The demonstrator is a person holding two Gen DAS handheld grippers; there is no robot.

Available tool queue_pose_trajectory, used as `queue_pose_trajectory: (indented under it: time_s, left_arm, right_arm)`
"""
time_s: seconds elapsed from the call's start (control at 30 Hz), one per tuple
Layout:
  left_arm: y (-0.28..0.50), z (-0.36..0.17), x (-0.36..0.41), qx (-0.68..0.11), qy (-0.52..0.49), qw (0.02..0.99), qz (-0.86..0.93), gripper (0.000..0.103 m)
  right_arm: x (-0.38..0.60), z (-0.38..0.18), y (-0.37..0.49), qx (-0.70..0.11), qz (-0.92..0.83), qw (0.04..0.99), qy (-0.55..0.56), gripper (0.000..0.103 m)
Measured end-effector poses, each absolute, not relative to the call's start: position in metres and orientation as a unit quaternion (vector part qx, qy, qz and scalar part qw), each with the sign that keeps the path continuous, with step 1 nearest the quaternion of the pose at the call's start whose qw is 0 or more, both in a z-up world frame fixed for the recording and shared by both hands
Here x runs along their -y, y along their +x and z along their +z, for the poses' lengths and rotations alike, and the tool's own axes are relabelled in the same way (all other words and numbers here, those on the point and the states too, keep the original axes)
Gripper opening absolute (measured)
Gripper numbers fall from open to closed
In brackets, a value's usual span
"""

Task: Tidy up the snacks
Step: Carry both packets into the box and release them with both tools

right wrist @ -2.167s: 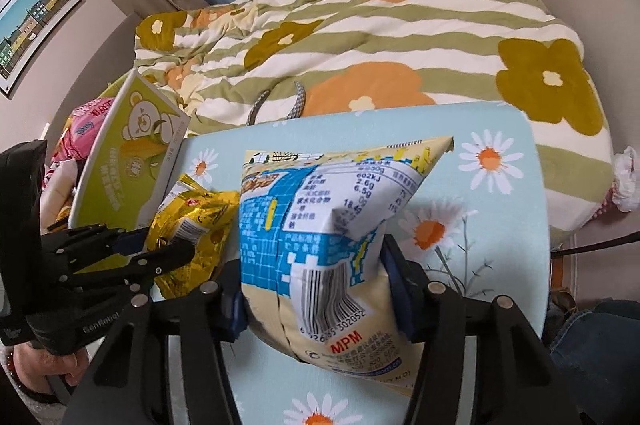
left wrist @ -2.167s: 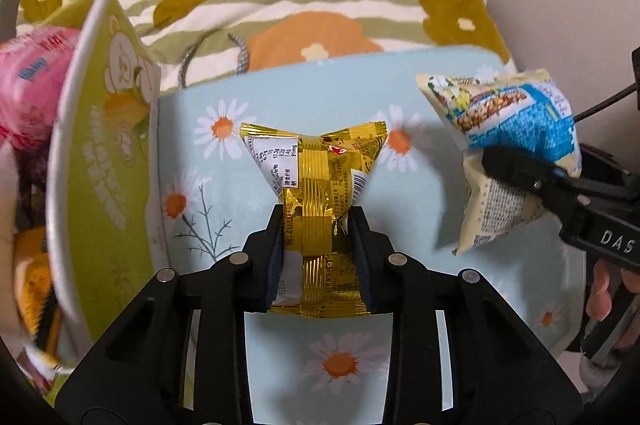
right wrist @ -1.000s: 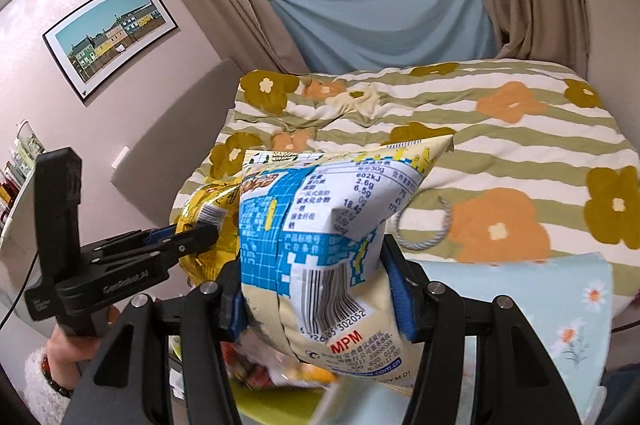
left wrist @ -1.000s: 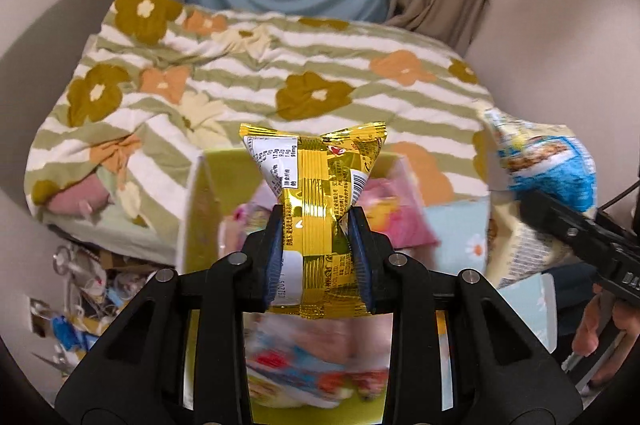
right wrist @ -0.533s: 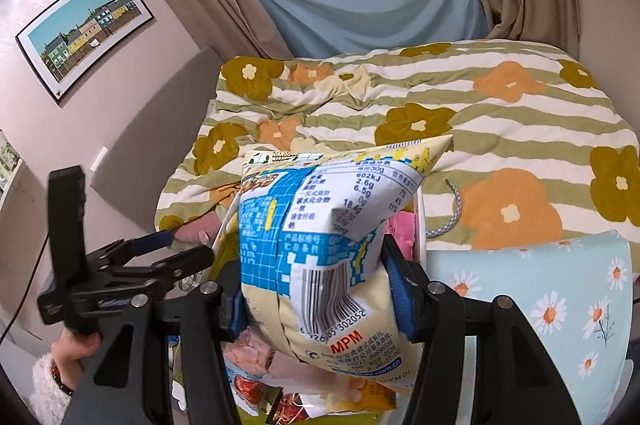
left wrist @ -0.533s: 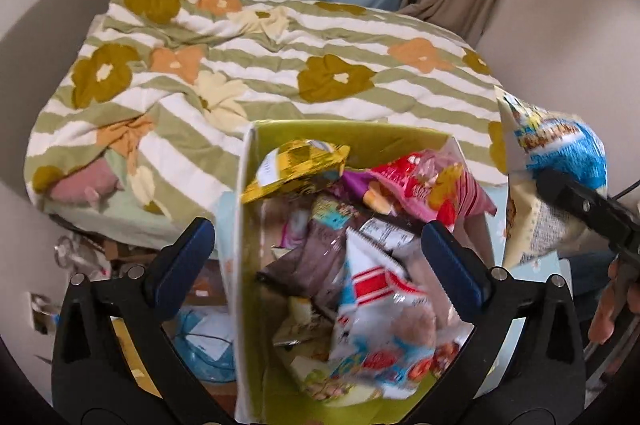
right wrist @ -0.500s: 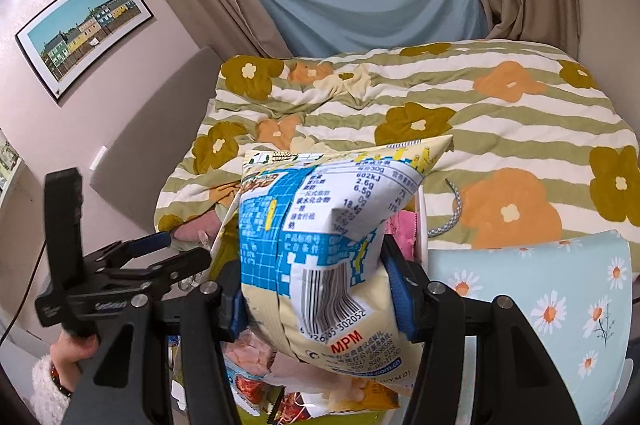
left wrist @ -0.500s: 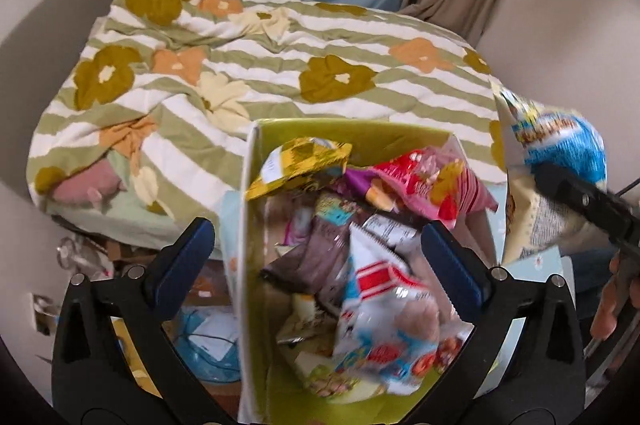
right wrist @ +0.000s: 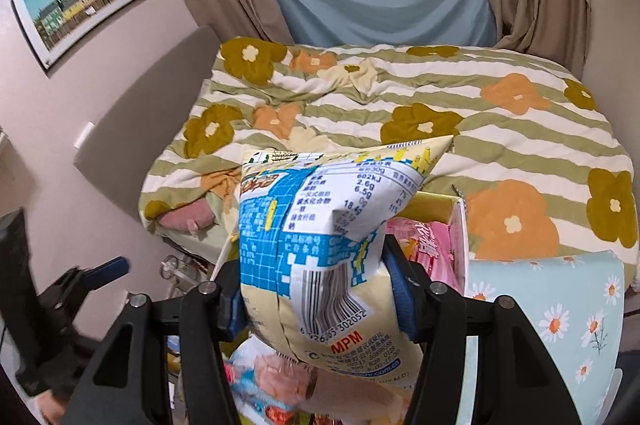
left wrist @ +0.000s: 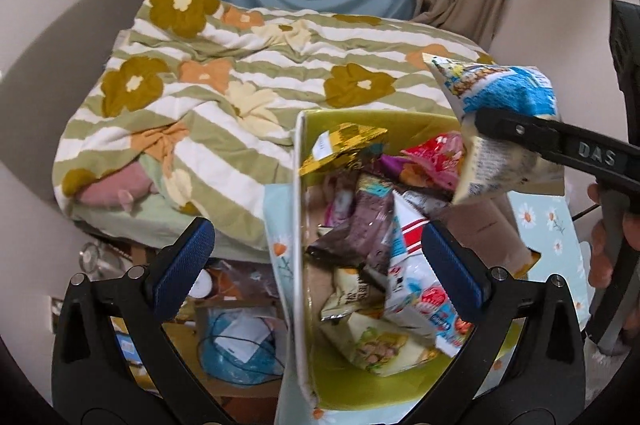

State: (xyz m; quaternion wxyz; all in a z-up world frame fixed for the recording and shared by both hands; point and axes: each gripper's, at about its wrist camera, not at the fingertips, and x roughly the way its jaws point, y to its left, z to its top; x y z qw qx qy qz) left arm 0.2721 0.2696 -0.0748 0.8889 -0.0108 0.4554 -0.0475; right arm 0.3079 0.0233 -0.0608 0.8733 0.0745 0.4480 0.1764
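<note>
- Above the snack box, my left gripper hangs wide open, holding nothing.
- My right gripper clamps the blue chip bag over that box.
- A gold packet lies inside.

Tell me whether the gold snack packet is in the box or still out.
In. The gold packet lies on the snack pile at the far end of the green box; the left hand-held gripper is open and empty above.

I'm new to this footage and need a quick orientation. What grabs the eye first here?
The blue-and-cream snack bag fills the right wrist view, clamped in the right hand-held gripper above the box. In the left wrist view, the green box brims with mixed snack packets, a gold packet at its far corner, between the open left hand-held gripper fingers.
</note>
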Motion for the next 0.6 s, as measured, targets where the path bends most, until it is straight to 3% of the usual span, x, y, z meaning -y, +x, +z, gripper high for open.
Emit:
queue_pose_trajectory:
  time_s: [0.03, 0.07, 0.1, 0.17, 0.6]
  left_arm:
    - [0.271, -0.075, -0.270, -0.455, -0.010, 0.889, -0.044, 0.103]
    - [0.269, -0.076, -0.269, -0.454, -0.009, 0.890, -0.042, 0.103]
    - [0.266, -0.077, -0.268, -0.454, -0.008, 0.890, -0.039, 0.103]
    - [0.261, -0.078, -0.265, -0.451, -0.003, 0.892, -0.034, 0.103]
    - [0.203, -0.046, -0.215, -0.409, 0.020, 0.912, -0.023, 0.103]
  right_arm:
    - [-0.026, -0.064, 0.310, -0.449, 0.174, 0.873, 0.076, 0.056]
    - [-0.027, -0.066, 0.311, -0.450, 0.174, 0.873, 0.078, 0.064]
    - [-0.029, -0.067, 0.311, -0.450, 0.173, 0.873, 0.079, 0.082]
    - [-0.027, -0.066, 0.306, -0.445, 0.168, 0.876, 0.081, 0.103]
    - [0.021, -0.026, 0.224, -0.383, 0.156, 0.906, 0.083, 0.103]
